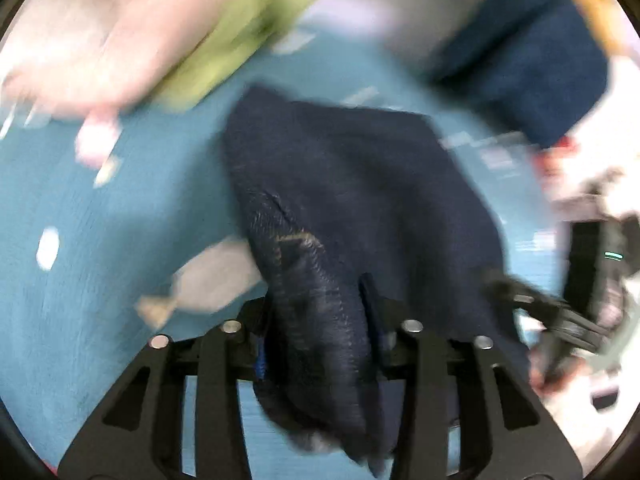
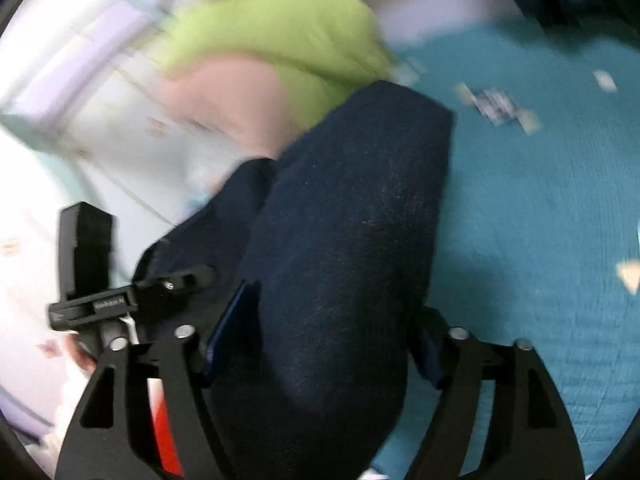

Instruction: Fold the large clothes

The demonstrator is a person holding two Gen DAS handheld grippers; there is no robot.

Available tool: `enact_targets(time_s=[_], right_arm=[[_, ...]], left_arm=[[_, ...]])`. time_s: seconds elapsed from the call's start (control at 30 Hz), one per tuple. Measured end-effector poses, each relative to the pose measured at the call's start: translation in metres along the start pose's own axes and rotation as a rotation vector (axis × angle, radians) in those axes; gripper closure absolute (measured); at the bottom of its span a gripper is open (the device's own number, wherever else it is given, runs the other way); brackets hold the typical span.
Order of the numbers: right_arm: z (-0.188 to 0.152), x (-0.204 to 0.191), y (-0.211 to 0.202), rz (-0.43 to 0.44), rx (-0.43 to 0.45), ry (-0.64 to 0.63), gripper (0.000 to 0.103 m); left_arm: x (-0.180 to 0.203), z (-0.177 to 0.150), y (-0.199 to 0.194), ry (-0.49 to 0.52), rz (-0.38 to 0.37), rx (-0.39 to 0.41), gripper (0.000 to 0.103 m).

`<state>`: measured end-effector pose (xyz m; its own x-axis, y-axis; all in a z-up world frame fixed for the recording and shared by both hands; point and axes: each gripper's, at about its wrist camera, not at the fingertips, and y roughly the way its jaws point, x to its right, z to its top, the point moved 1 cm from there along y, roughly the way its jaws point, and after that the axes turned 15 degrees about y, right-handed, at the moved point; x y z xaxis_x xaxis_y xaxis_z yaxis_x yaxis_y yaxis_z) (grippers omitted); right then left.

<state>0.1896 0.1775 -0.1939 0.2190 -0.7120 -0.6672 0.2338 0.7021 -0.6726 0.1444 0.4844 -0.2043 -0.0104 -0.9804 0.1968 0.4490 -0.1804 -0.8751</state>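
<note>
While both views blur with motion, a dark navy garment [image 1: 360, 200] fills the centre of each, lifted above a teal patterned surface [image 1: 100, 220]. From the left wrist, the left tool [image 1: 320, 344] clamps a bunched edge of the garment at 6 o'clock. From the right wrist, the right tool [image 2: 320, 344] grips a thick fold of the same cloth. A lime green cloth [image 2: 280, 36] and a pink cloth [image 2: 228, 96] lie at 11 o'clock.

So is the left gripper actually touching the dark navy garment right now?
Touching. In the left wrist view, the left gripper has the dark navy garment bunched between its fingers, cloth pressed against both and hanging out below them.
</note>
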Motion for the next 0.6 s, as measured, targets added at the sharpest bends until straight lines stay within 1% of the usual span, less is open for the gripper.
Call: enact_targets(time_s=[0.03,0.07,0.1,0.17,0.2,0.23,0.27,0.3,0.33,0.37,0.4,0.43,0.47,0.5,0.57,0.6], right_arm=[[-0.005,0.015,0.016,-0.078,-0.054,0.015,0.031],[-0.01,0.026,0.018,-0.087,-0.063,0.028,0.031],[-0.014,0.032,0.008,-0.065,-0.031,0.032,0.031],[-0.014,0.03,-0.016,-0.029,0.046,0.011,0.031],[-0.012,0.025,-0.027,-0.02,0.08,-0.015,0.031],[-0.007,0.015,-0.032,-0.029,0.103,-0.045,0.031],[-0.001,0.006,-0.034,-0.045,0.117,-0.069,0.031],[0.003,-0.009,-0.036,-0.055,0.133,-0.114,0.03],[0.01,-0.02,-0.031,-0.05,0.135,-0.147,0.03],[0.012,-0.033,-0.027,-0.049,0.129,-0.186,0.033],[0.011,-0.046,-0.019,-0.069,0.117,-0.217,0.044],[0.016,-0.055,-0.004,-0.084,0.094,-0.23,0.053],[0.016,-0.061,0.007,-0.082,0.064,-0.228,0.069],[0.019,-0.063,0.019,-0.072,0.035,-0.218,0.077],[0.022,-0.068,0.05,-0.099,-0.032,-0.19,0.082],[0.022,-0.064,0.077,-0.166,-0.088,-0.179,0.082]], left_arm=[[-0.015,-0.01,0.019,-0.049,0.053,-0.055,0.061],[-0.029,-0.022,0.032,-0.097,0.089,-0.091,0.061],[-0.034,-0.029,0.033,-0.121,0.085,-0.083,0.061],[-0.038,-0.04,0.021,-0.139,0.054,-0.011,0.061],[-0.036,-0.042,0.009,-0.125,0.072,0.03,0.06],[-0.035,-0.042,0.001,-0.113,0.093,0.056,0.06],[-0.03,-0.039,-0.011,-0.096,0.131,0.086,0.06],[-0.025,-0.036,-0.02,-0.078,0.149,0.109,0.06],[-0.019,-0.032,-0.026,-0.061,0.137,0.132,0.06],[-0.013,-0.026,-0.03,-0.043,0.11,0.155,0.06],[-0.008,-0.022,-0.03,-0.034,0.096,0.162,0.06],[-0.002,-0.017,-0.027,-0.026,0.078,0.161,0.06],[0.002,-0.013,-0.021,-0.021,0.058,0.153,0.061],[0.005,-0.007,-0.011,-0.023,0.037,0.135,0.062],[0.003,-0.002,0.014,-0.039,0.033,0.08,0.063],[0.003,-0.005,0.027,-0.045,0.031,0.049,0.064]])
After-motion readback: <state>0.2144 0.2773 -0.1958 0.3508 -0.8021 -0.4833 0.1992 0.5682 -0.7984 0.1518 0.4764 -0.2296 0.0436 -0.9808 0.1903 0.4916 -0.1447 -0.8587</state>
